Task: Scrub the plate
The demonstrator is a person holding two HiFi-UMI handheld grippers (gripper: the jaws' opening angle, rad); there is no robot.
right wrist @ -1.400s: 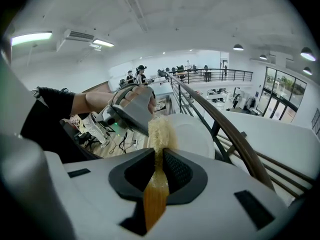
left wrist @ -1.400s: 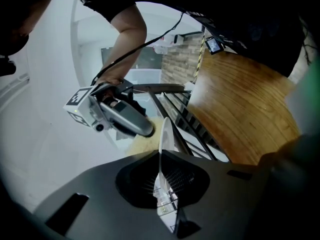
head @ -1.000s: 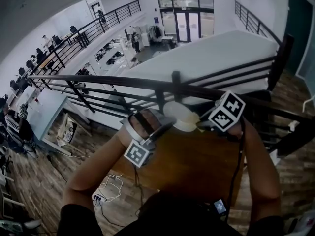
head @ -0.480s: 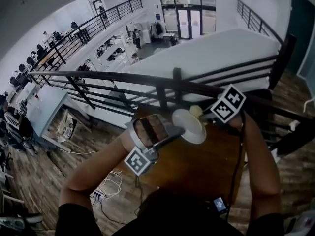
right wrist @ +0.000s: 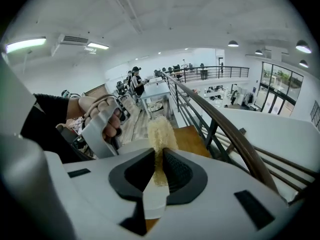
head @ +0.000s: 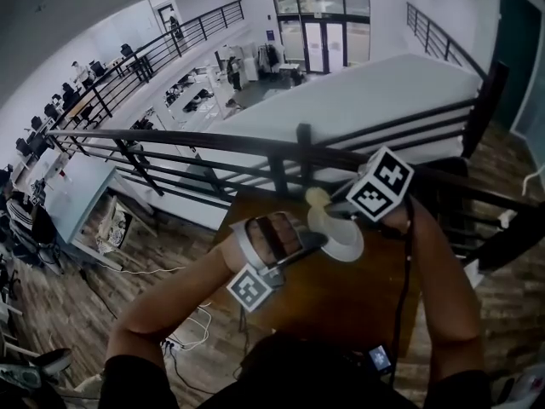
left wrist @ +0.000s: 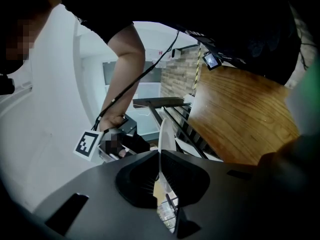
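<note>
the white plate (head: 342, 235) is held over the wooden table (head: 341, 301), near the railing (head: 196, 141), its rim clamped edge-on in the left gripper (head: 317, 242). a yellow scrubber (head: 317, 198) is pinched in the right gripper (head: 337, 212), just beside the plate's upper edge.

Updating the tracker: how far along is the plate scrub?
Done: left tool grips the white plate by its rim; right tool grips the yellow scrubber. In hand: scrubber is at the plate's far edge, contact unclear. Left: apparently the scrubbing itself, then setting the plate down.
</note>
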